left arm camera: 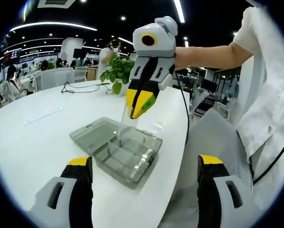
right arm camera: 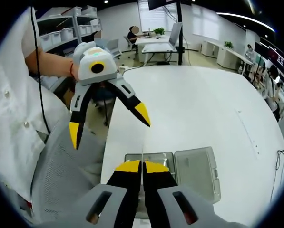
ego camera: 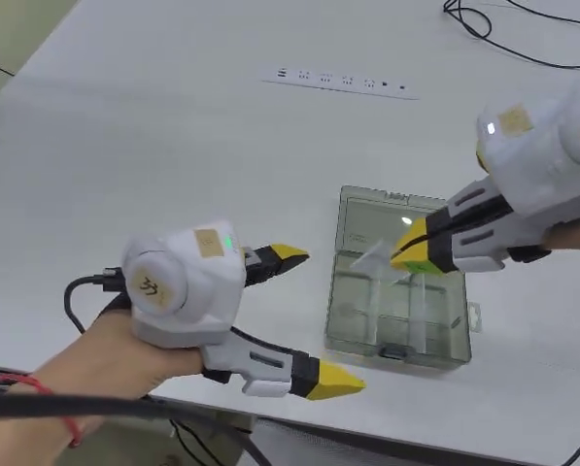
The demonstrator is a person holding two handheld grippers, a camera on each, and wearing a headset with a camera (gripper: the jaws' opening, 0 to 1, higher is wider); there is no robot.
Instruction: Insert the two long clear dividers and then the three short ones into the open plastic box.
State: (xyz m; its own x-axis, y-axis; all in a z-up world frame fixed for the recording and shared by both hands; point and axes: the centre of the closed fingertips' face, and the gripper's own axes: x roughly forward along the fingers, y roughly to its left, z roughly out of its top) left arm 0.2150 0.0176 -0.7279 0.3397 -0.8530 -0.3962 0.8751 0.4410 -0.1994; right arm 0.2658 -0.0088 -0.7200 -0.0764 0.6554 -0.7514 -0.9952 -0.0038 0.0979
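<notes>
Clamping one clear divider [ego camera: 375, 260], the right claw [ego camera: 406, 254] hangs over one box [ego camera: 334, 320]; left claw [ego camera: 319, 318] gapes apart.

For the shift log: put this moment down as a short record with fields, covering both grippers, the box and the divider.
left gripper: open, holding nothing, left of the box near the table's front edge
right gripper: shut on a clear divider, above the box
clear divider: hangs from the shut jaws down toward the box's inside; whether it is seated cannot be told
plastic box: lid open and lying flat, box resting on the table
table: white, with a power strip at the far side
</notes>
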